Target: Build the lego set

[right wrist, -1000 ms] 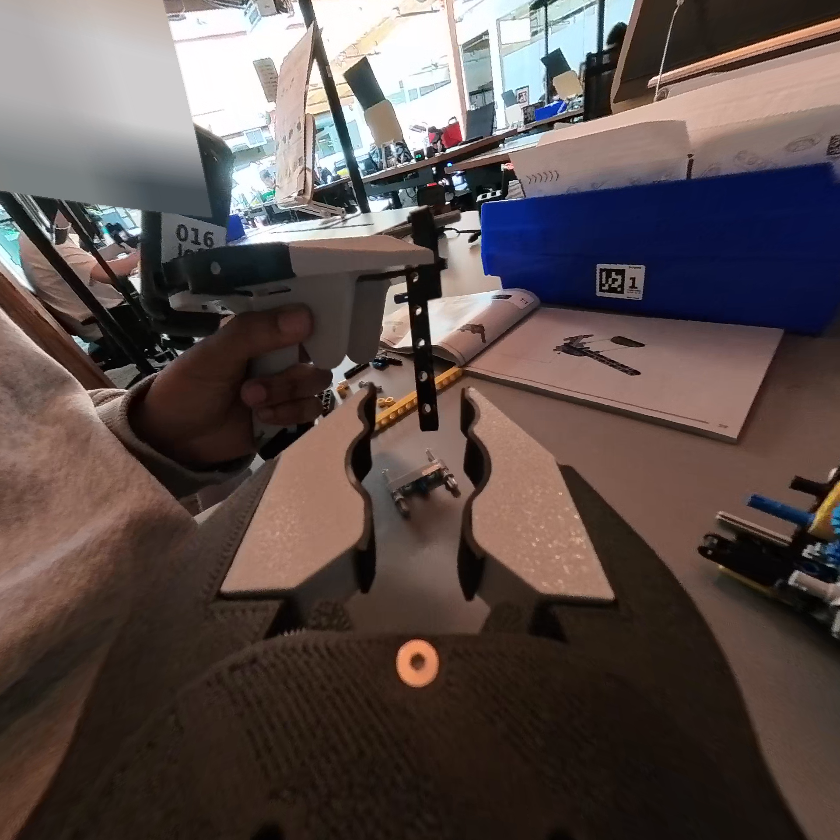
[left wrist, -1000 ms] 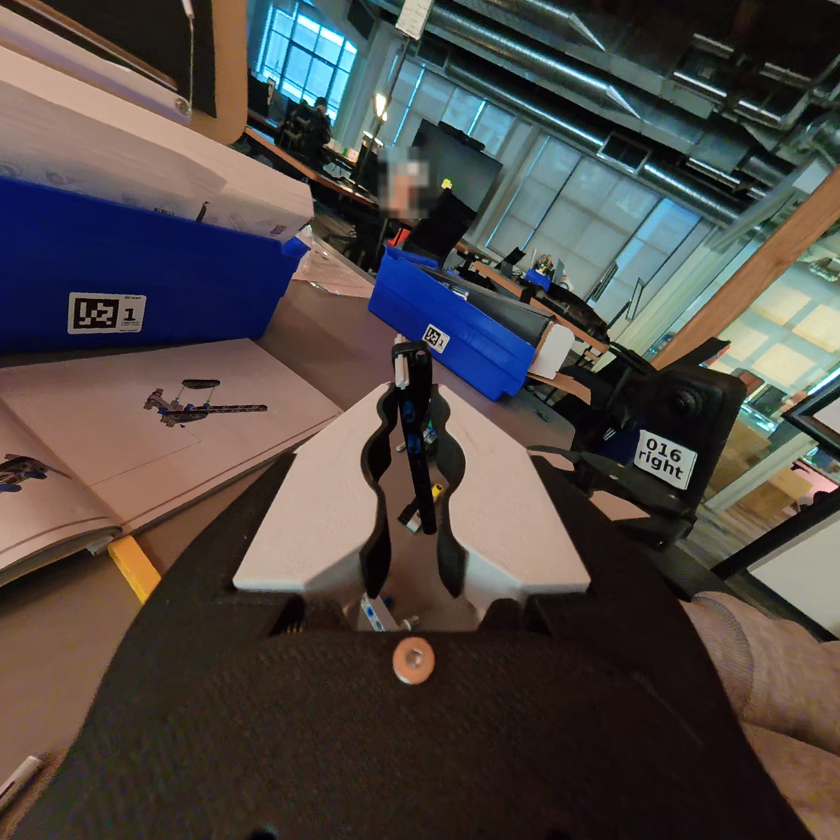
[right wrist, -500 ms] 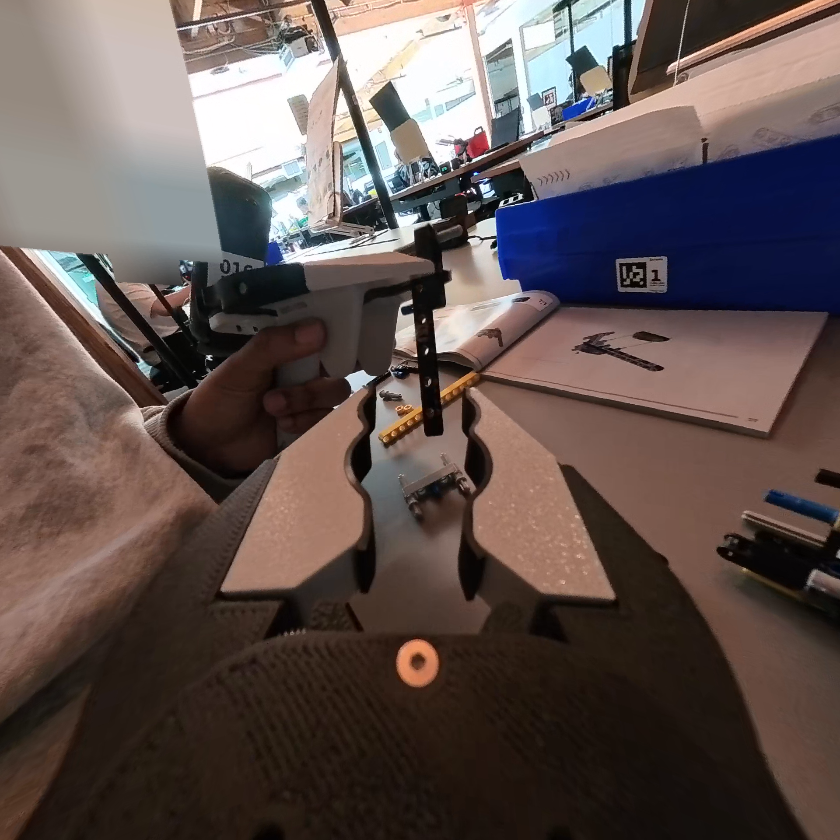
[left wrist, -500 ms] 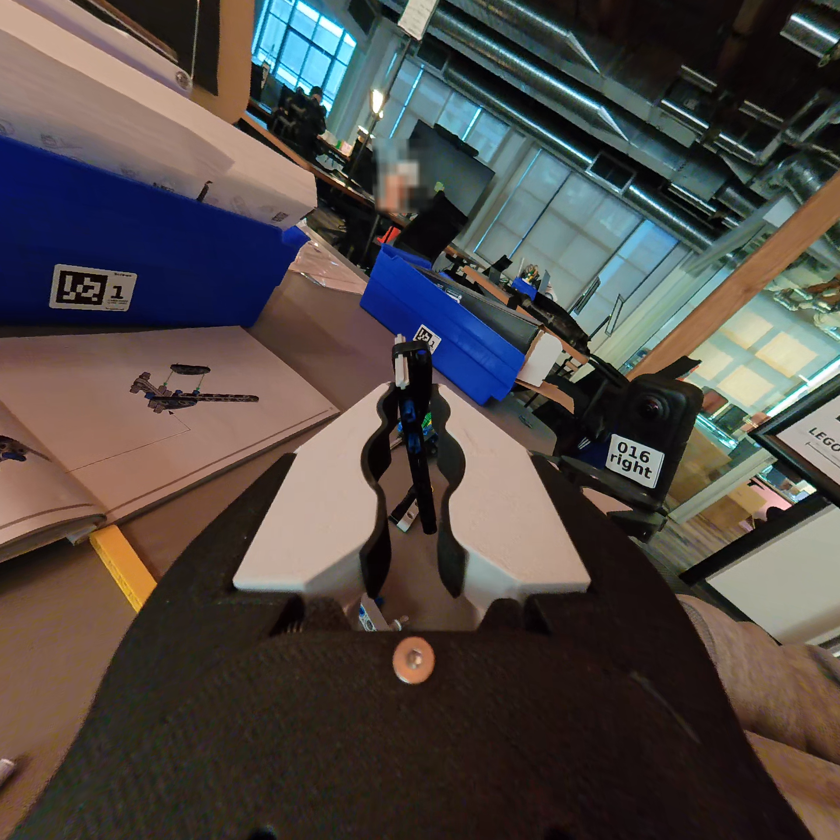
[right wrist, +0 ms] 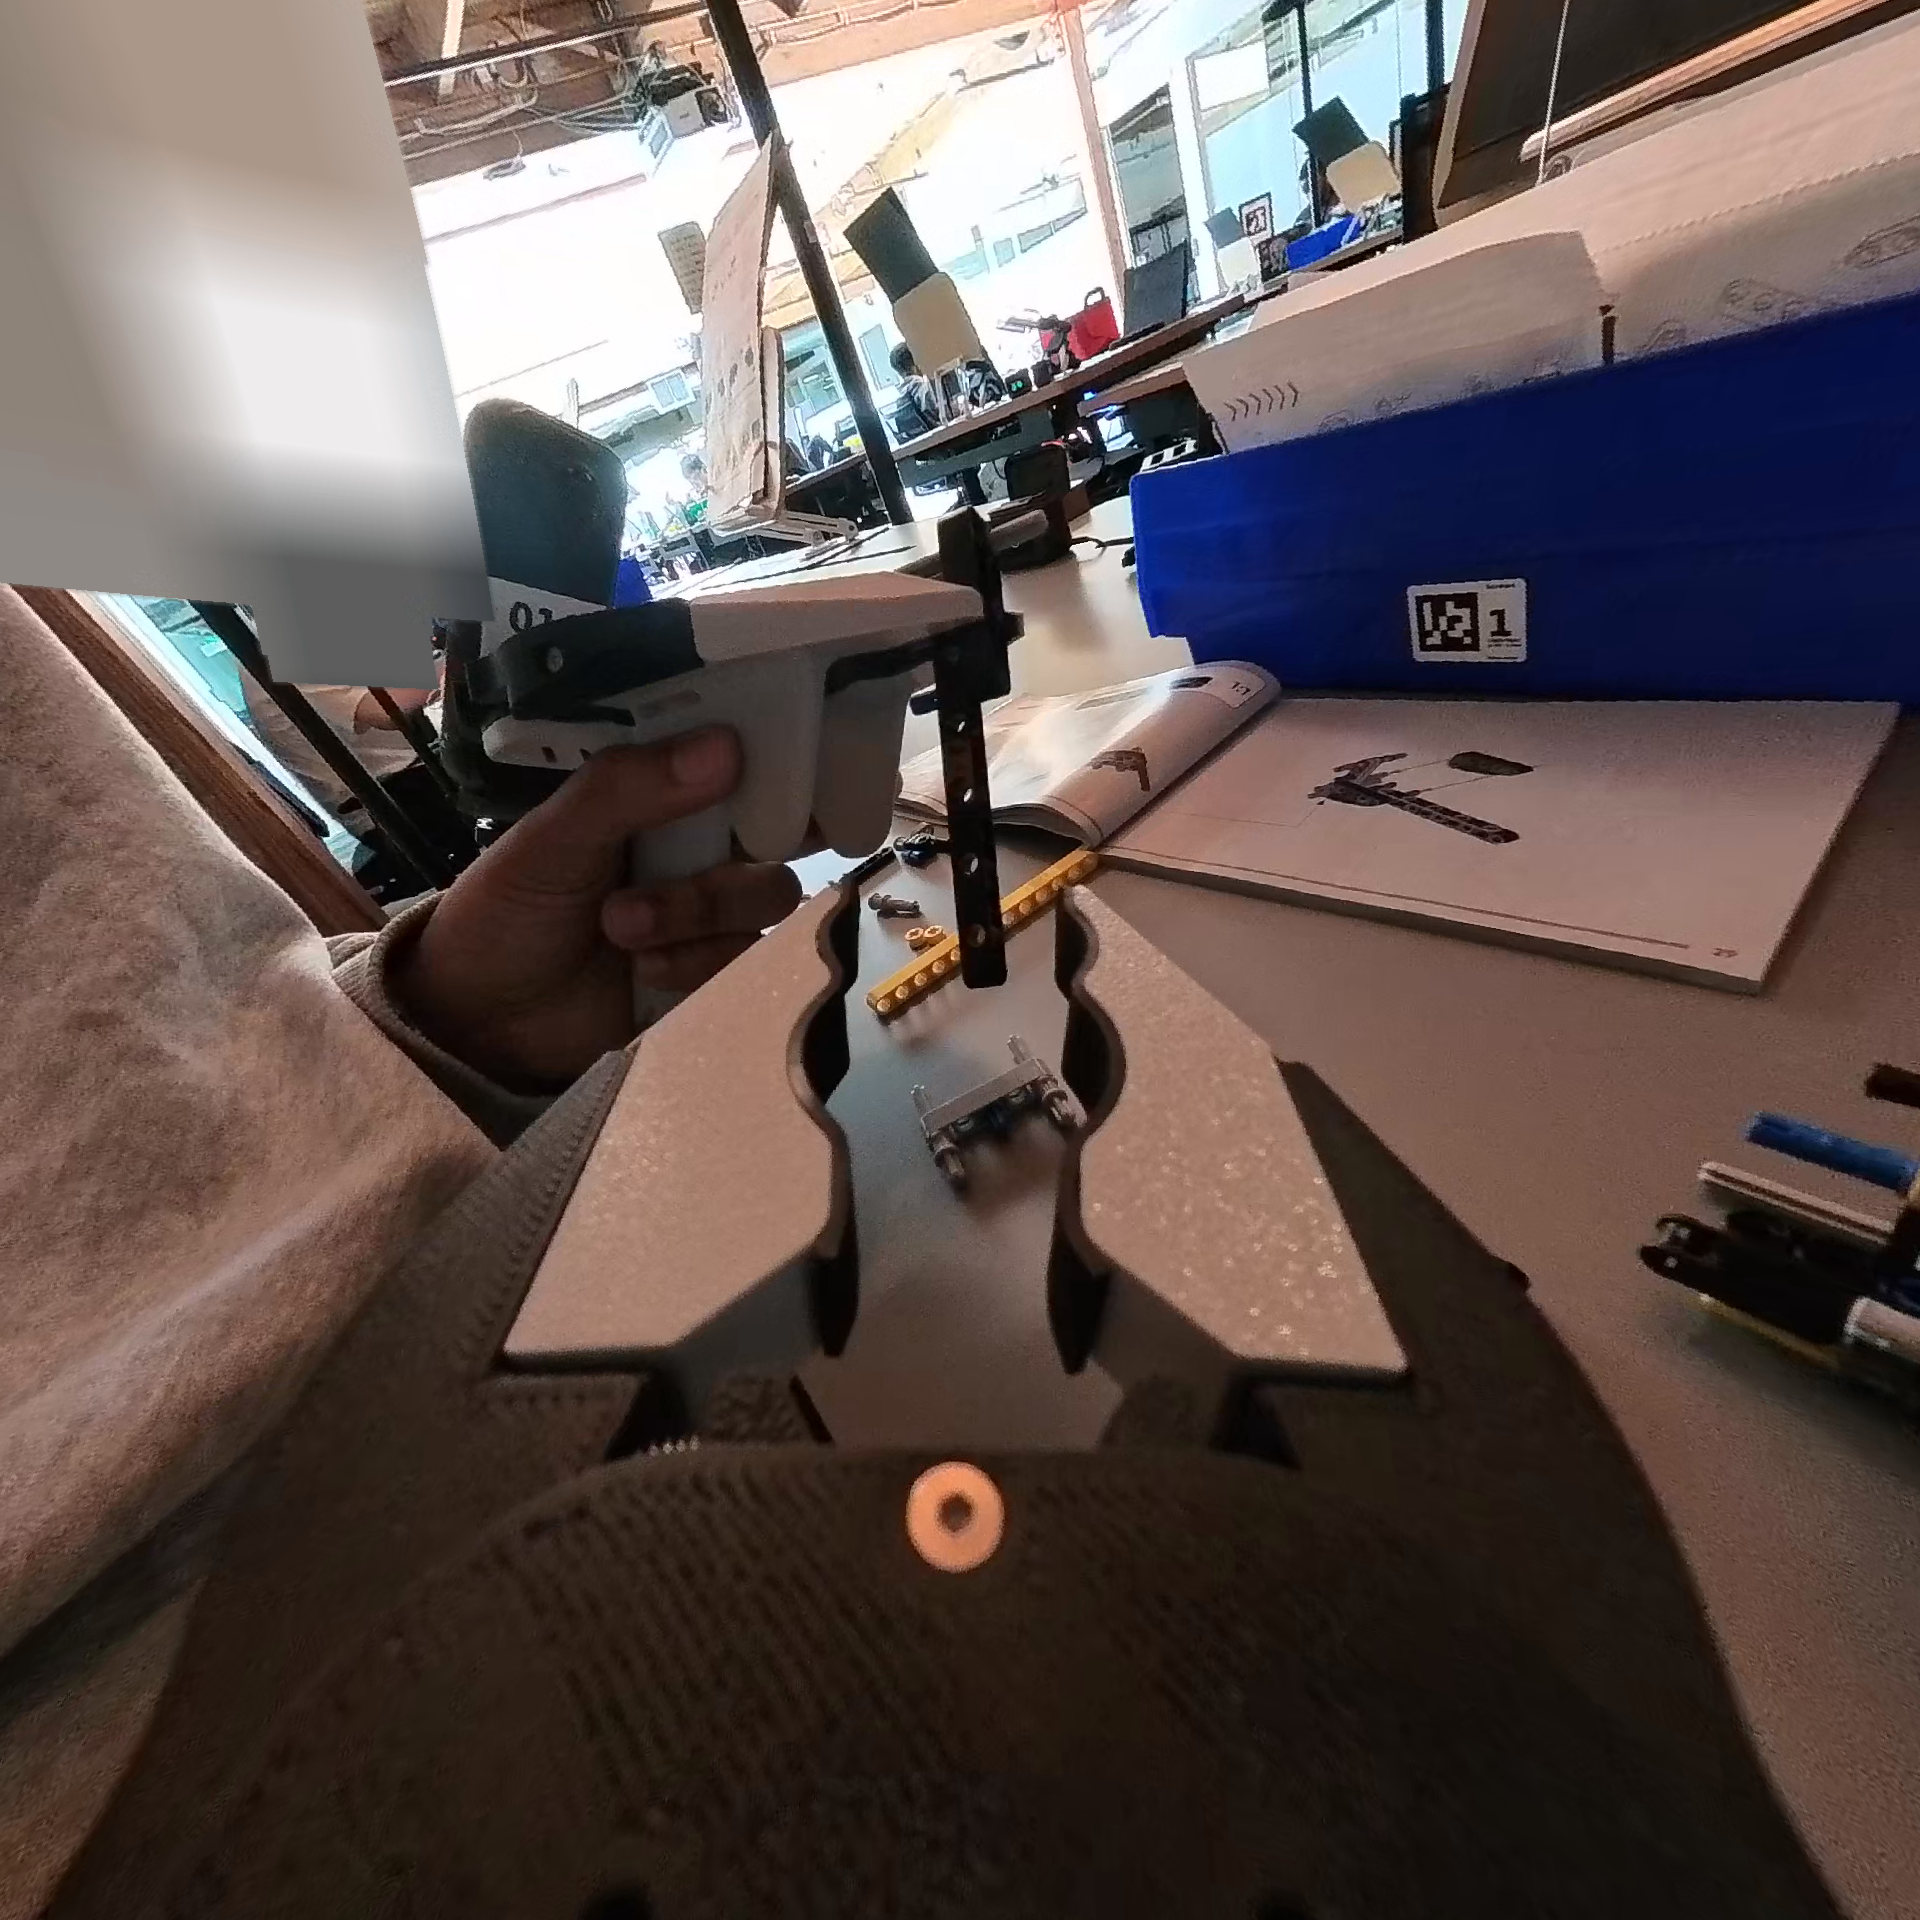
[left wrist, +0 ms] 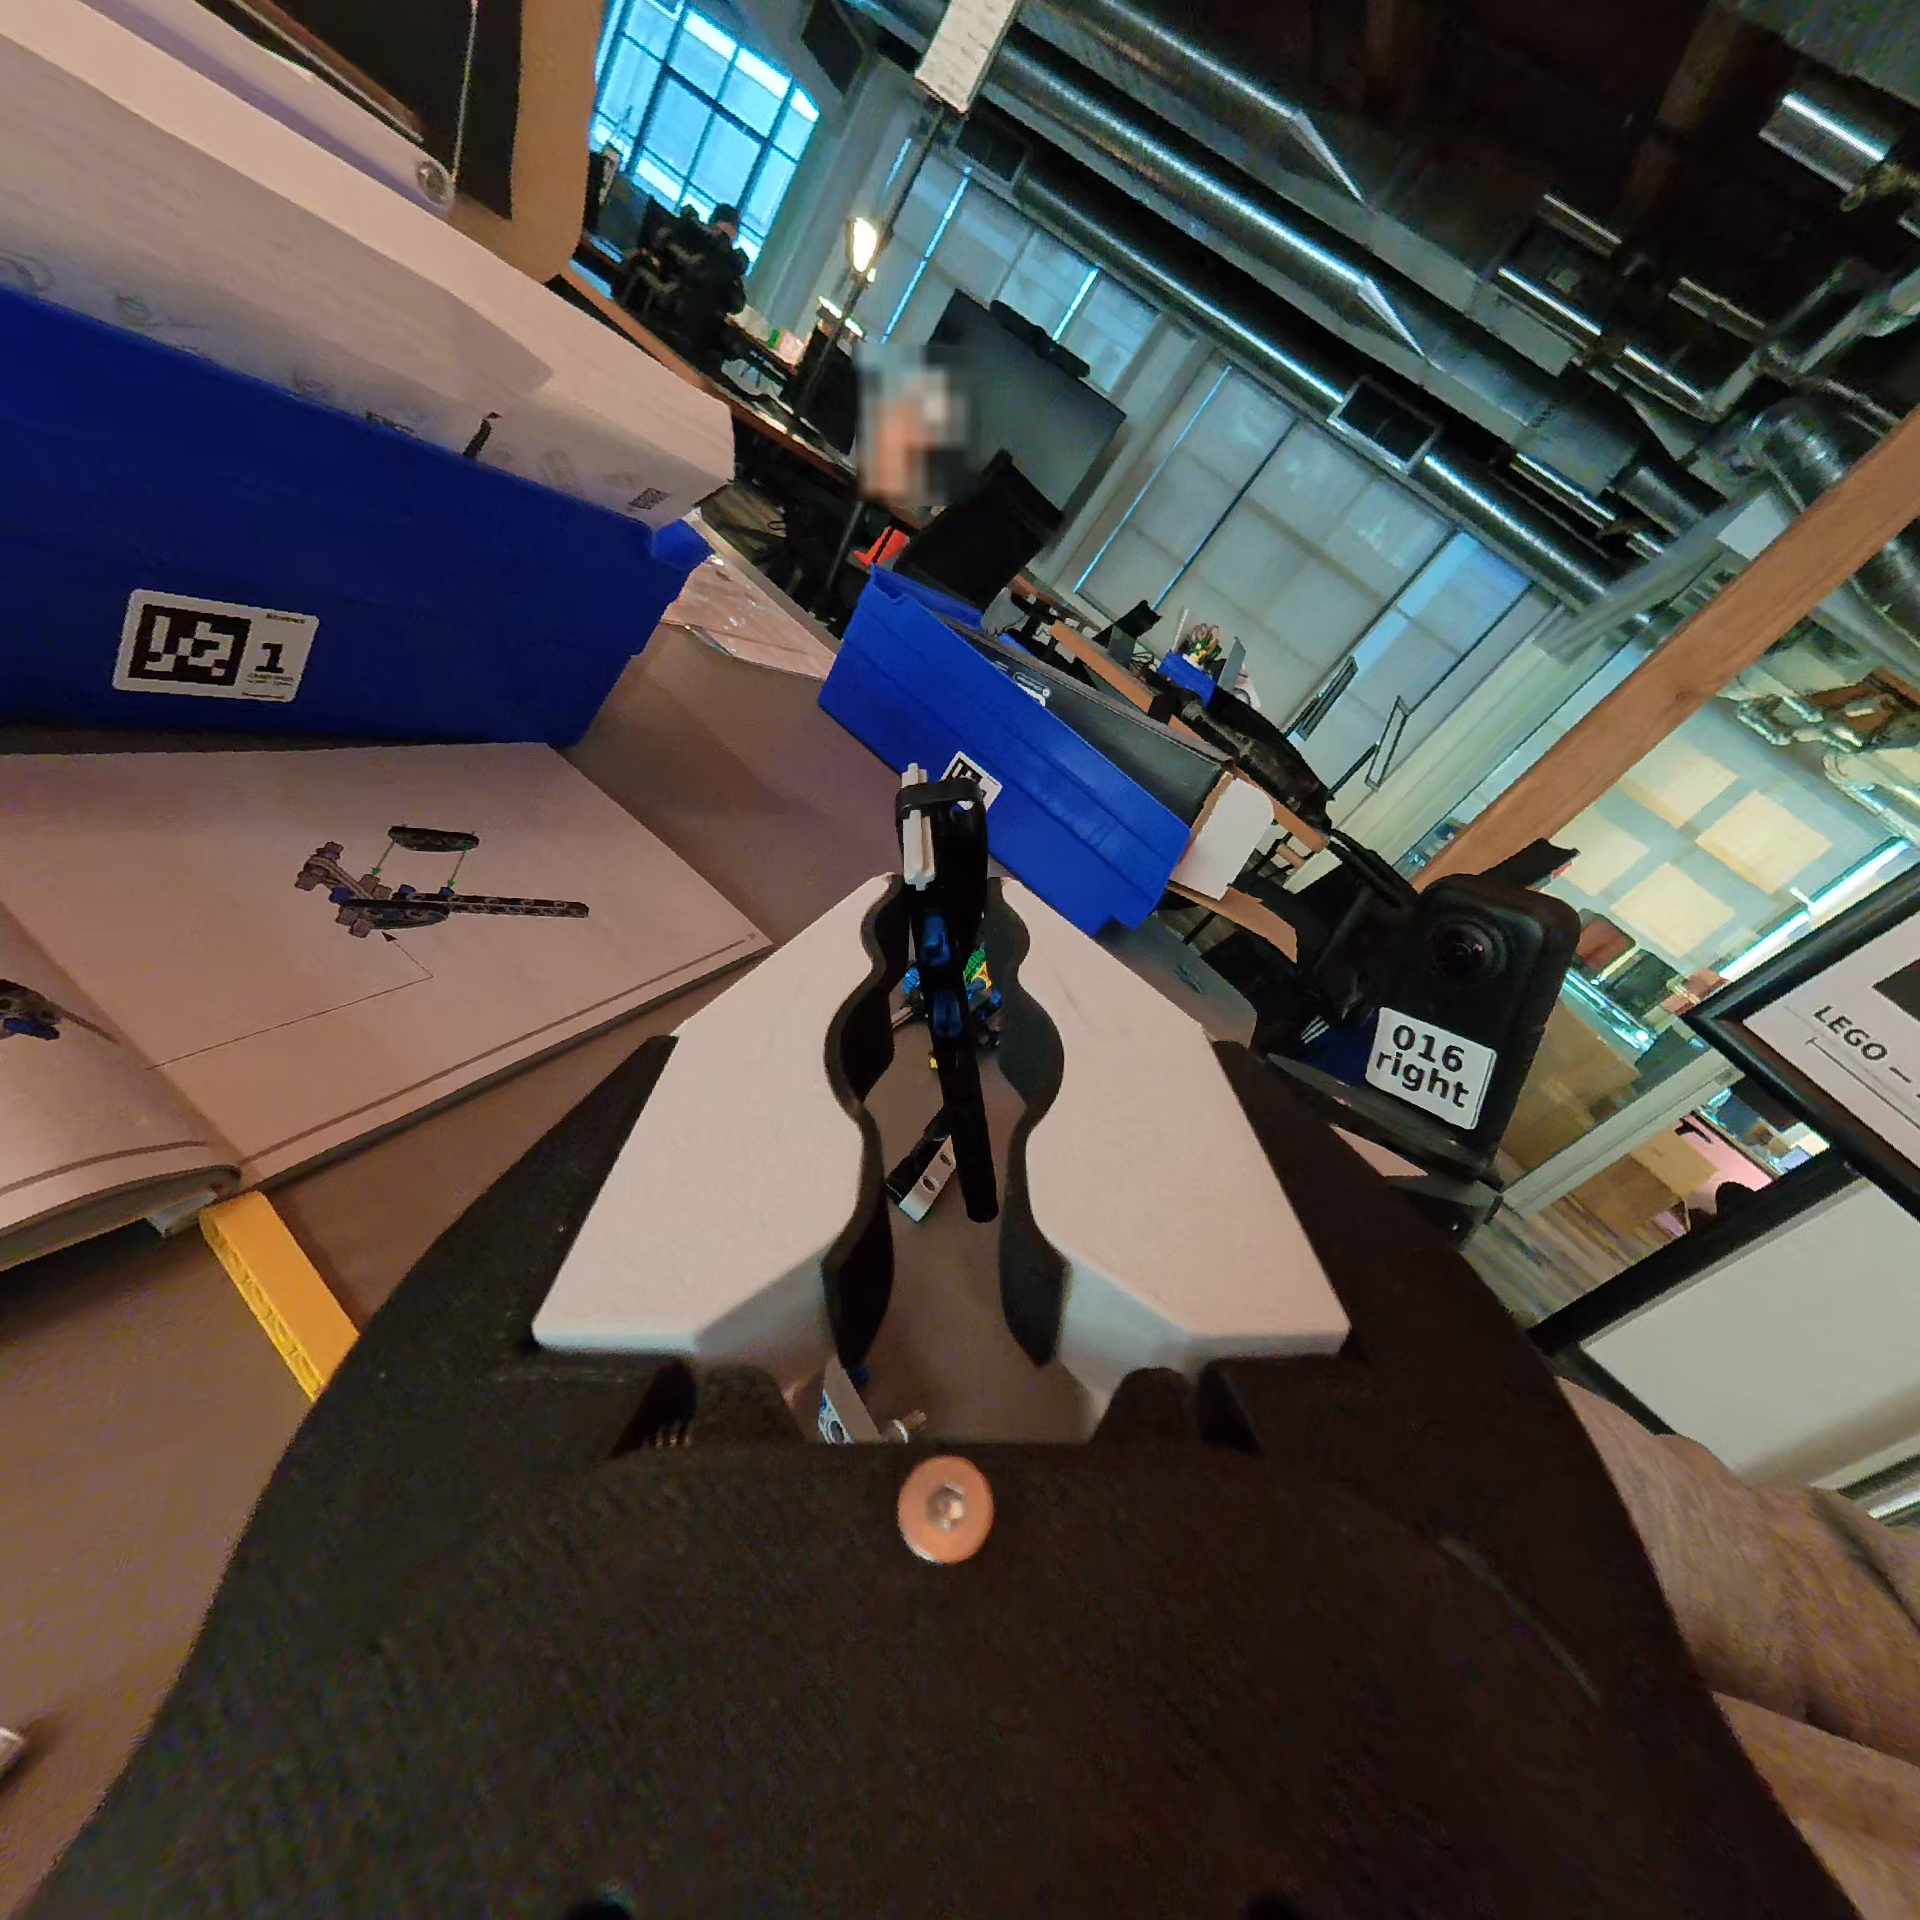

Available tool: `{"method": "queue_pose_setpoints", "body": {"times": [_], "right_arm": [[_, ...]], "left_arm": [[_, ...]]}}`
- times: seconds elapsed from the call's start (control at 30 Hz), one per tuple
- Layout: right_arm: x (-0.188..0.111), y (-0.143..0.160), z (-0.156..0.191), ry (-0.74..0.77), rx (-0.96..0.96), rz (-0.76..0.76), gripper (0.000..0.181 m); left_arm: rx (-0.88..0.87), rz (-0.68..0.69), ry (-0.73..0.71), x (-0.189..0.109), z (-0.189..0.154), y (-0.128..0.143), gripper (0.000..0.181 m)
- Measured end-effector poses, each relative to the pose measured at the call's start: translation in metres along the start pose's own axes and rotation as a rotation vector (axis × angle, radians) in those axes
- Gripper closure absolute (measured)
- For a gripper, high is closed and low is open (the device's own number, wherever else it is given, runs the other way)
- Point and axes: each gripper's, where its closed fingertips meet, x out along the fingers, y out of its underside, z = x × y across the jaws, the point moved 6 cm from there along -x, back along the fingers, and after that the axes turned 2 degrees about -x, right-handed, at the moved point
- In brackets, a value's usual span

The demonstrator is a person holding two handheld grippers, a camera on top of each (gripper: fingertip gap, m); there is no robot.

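My left gripper point(left wrist: 943, 904) is shut on a long black holed lego beam point(left wrist: 961, 1091) and holds it upright above the table. In the right wrist view the same beam point(right wrist: 966, 790) hangs from the left gripper point(right wrist: 971, 634), with its lower end level with my right gripper's fingertips. My right gripper point(right wrist: 951, 925) is open and empty, just above the table. A small grey lego assembly with pins point(right wrist: 992, 1117) lies on the table between the right fingers. A yellow beam point(right wrist: 971, 945) lies just beyond it.
An open instruction booklet point(right wrist: 1455, 831) lies in front of a blue bin point(right wrist: 1558, 551). A partly built lego model point(right wrist: 1818, 1278) sits at the right. Small loose pieces point(right wrist: 904, 914) lie near the yellow beam. A second blue bin point(left wrist: 1018, 769) stands farther back. The tips of one gripper are about 6 centimetres away from the tips of the other.
Both grippers have shifted slightly. The left still holds the black beam upright, and the right stays open over the grey assembly, a little nearer the beam's lower end.
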Motion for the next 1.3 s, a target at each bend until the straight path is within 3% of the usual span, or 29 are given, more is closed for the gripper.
{"method": "queue_pose_setpoints", "body": {"times": [0.03, 0.33, 0.77, 0.93, 1.13, 1.3], "right_arm": [[0.0, 0.0, 0.0, 0.0, 0.0, 0.0, 0.144], [0.0, 0.0, 0.0, -0.002, 0.002, -0.002, 0.144], [0.0, -0.001, -0.002, 0.007, 0.008, -0.007, 0.144], [-0.002, -0.034, -0.004, 0.069, 0.077, -0.16, 0.148], [0.008, -0.064, 0.002, 0.13, 0.127, -0.108, 0.153], [0.016, -0.057, 0.009, 0.157, 0.049, 0.026, 0.166]], "left_arm": [[-0.005, 0.0, 0.001, 0.0, 0.0, 0.0, 0.171], [-0.051, -0.007, 0.01, -0.001, 0.004, -0.001, 0.171], [0.152, 0.032, -0.029, 0.002, -0.009, 0.002, 0.171], [0.245, 0.05, -0.044, 0.004, -0.014, 0.004, 0.171], [0.4, 0.083, -0.057, 0.007, -0.025, 0.01, 0.171], [0.449, 0.106, -0.043, 0.009, -0.032, 0.017, 0.171]]}}
